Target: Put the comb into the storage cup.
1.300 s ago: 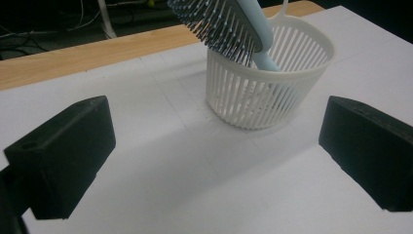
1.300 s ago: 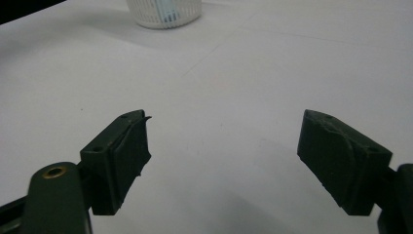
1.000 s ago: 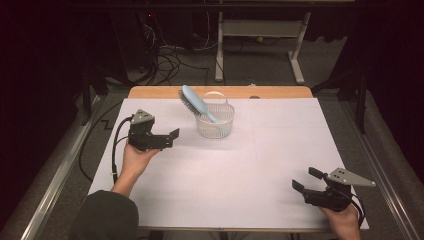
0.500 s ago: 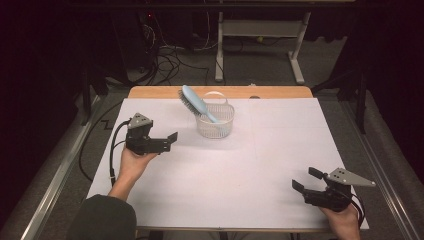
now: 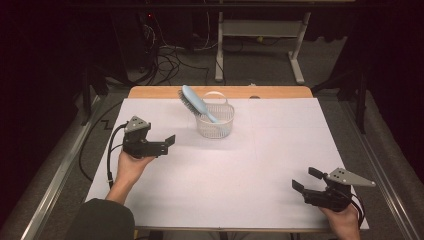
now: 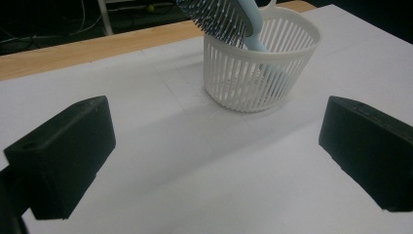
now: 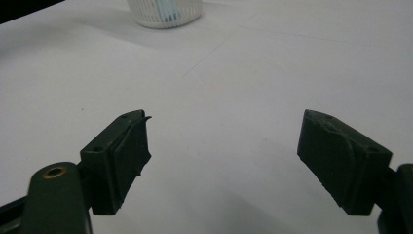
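Here the left tool (image 5: 167, 143) sits in the left-centre of the high view, held up off the white-covered bench (image 5: 260, 165) by a hand (image 5: 131, 167) whose forearm enters from the lower left. Its jaws stand wide apart with nothing between them, pointing toward the middle of the frame. In the left gripper view those two black jaws frame the white slatted basket (image 6: 260, 63), which stands in the upper centre of that frame, well apart from the jaws. A light blue hairbrush (image 6: 229, 17) leans in the basket, handle down inside and bristled head sticking out over the rim toward the upper left. In the high view the basket (image 5: 216, 120) stands upright in the upper middle, near the wooden far edge of the bench, with the hairbrush (image 5: 196, 102) tilted across it. The right tool (image 5: 307, 180) is low in the lower right of the high view, far from the basket, jaws also spread wide and empty above bare white surface.
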### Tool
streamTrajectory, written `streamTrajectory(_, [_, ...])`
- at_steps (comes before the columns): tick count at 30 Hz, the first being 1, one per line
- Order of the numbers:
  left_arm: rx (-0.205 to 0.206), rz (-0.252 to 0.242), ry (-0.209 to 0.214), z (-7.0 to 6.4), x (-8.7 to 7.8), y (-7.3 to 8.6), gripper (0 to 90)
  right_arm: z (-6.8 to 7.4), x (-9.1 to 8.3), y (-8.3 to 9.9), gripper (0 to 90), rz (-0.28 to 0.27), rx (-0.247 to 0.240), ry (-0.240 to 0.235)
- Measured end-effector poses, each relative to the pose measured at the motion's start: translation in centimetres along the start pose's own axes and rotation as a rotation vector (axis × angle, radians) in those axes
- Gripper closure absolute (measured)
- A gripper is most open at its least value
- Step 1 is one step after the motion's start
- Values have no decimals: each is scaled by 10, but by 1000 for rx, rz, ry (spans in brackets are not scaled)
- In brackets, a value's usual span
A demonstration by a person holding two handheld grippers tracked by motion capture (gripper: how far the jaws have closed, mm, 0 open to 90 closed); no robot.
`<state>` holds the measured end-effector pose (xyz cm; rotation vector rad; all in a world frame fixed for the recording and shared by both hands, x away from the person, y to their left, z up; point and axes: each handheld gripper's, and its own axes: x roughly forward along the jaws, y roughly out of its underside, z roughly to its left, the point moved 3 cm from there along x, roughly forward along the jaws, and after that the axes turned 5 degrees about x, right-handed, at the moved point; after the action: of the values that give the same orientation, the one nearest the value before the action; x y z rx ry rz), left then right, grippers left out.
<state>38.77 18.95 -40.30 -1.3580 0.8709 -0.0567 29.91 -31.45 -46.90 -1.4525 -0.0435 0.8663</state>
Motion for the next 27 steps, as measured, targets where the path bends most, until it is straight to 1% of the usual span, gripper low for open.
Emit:
streamTrajectory(5, [7,8,-3,0,-2,3,0,0,0,0,198,0,0,0])
streamTrajectory(7, [1,3,-3,0,-3,3,0,0,0,0,198,0,-1,0])
streamTrajectory(10, [4,6,-3,-1,-4,5,0,0,0,0,199,0,0,0])
streamTrajectory(14, [2,-2,0,-2,-7,6,0,0,0,0,199,0,-1,0])
streamTrajectory(21, [10,-3,-4,-4,-10,10,0,0,0,0,199,2,1,-1])
streamTrajectory(27, [6,-8,6,-6,-13,12,0,0,0,0,199,1,2,-1])
